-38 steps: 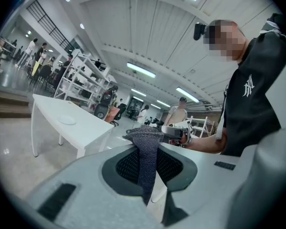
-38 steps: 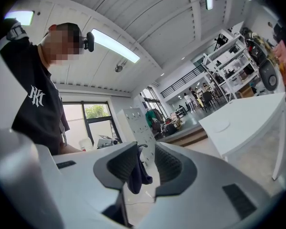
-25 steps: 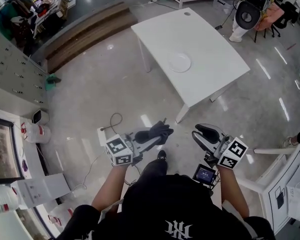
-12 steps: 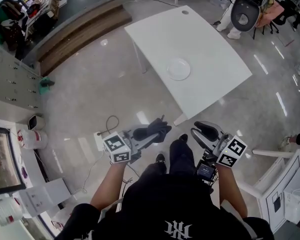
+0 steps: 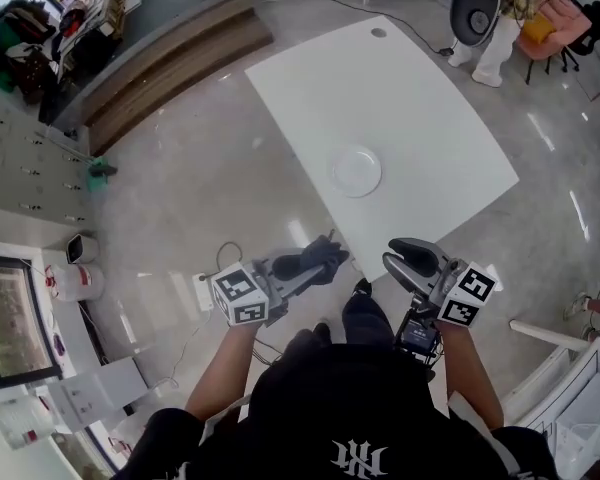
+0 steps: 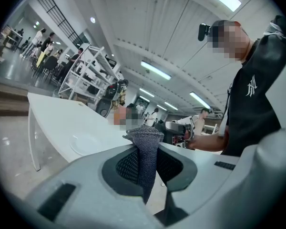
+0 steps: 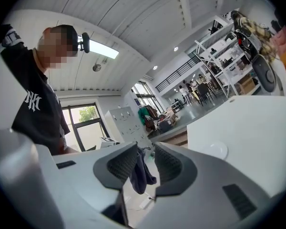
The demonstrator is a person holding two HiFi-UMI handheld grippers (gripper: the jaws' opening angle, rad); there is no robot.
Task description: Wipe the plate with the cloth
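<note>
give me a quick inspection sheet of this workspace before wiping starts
surface: white table, holds only the plate
job's things: plate on the table, apart from both grippers; dark cloth off the table
clutter: nothing seen on the table
grippers: left gripper shut on the cloth; right gripper open, empty
cables: loose cable on the floor
surroundings: wooden steps, lockers, chair

Lower end of cloth (image 6: pixel 144 138) (left gripper (image 6: pixel 145 151)) apparently disappears between the fingers (image 6: pixel 125 165).
</note>
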